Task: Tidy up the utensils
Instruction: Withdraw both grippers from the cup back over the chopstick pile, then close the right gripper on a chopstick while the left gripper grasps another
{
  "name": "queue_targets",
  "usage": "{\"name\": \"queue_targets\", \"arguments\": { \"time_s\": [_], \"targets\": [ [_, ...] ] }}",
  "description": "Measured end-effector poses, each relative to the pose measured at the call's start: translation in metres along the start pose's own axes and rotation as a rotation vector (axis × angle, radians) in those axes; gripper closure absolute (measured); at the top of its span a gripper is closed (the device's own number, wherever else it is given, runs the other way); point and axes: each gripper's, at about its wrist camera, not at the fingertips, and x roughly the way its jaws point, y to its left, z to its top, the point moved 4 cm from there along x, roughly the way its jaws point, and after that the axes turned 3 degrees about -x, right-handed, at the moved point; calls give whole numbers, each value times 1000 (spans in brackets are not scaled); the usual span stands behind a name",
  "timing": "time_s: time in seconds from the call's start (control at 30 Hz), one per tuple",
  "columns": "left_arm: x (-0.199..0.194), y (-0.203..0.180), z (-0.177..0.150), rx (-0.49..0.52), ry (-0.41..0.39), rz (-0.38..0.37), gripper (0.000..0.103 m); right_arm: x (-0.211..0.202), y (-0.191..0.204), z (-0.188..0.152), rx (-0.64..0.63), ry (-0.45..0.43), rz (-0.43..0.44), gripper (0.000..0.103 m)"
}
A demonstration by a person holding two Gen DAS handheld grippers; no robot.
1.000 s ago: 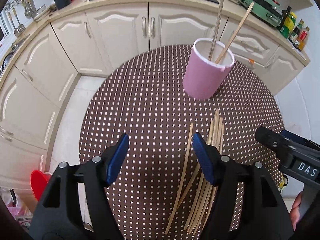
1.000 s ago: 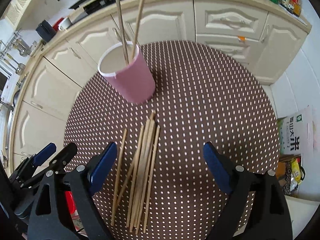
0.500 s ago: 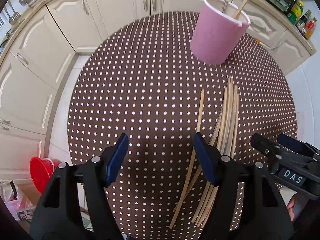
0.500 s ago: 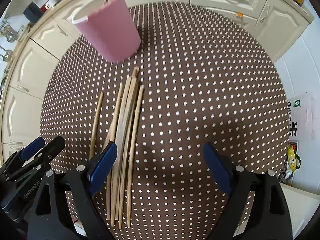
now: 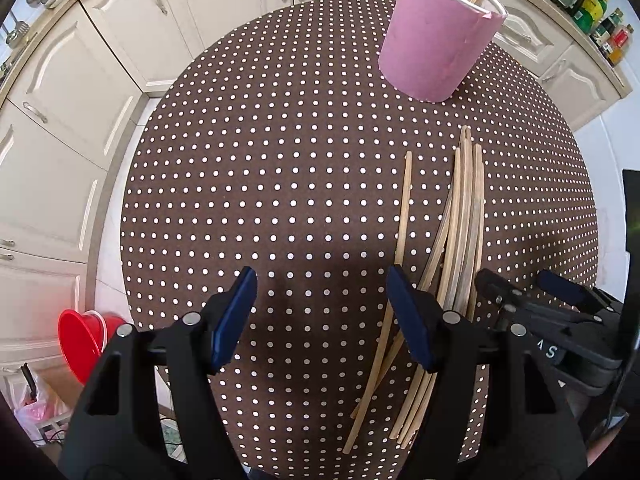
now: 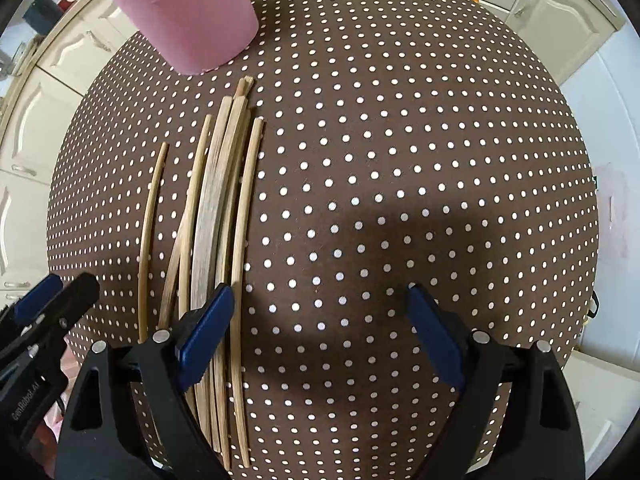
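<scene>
Lying flat on the counter [image 5: 280, 160], just below the pink cup [image 5: 434, 36], are the chopsticks [image 6: 218, 220]. Two more seem to stand in the cup. Both the left gripper [image 5: 322, 312] and right gripper [image 6: 320, 328] hang wide apart, gripping nothing. Chopsticks are thin, light, stiff and roll easily, so pinch one near its middle.

Kitchen setup here: a round table with a brown white-dotted cloth [image 5: 280, 184] sits in front of an L-shaped run of cream panelled cabinets with metal handles [image 5: 72, 92]. Pale tiled floor [image 5: 108, 264] below, with a red plastic bucket [image 5: 80, 344] on it. Bottles and jars [image 5: 604, 28] crowd the beige countertop at the far right. Bright daylight, soft shadows on the cloth.
</scene>
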Motion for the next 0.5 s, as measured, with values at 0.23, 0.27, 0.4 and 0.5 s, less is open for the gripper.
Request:
{"name": "queue_targets", "arguments": {
  "time_s": [0.23, 0.27, 0.4, 0.5],
  "targets": [
    [5, -4, -1, 26, 15, -1, 36, 4, 24, 15, -59, -34, -94, 21],
    [6, -6, -1, 28, 17, -3, 36, 4, 28, 15, -64, -45, -93, 26],
    [12, -11, -1, 28, 28, -16, 36, -1, 40, 21, -102, -91, -87, 58],
    [15, -16, 2, 33, 31, -22, 36, -3, 51, 22, -149, -128, -80, 72]
  ]
}}
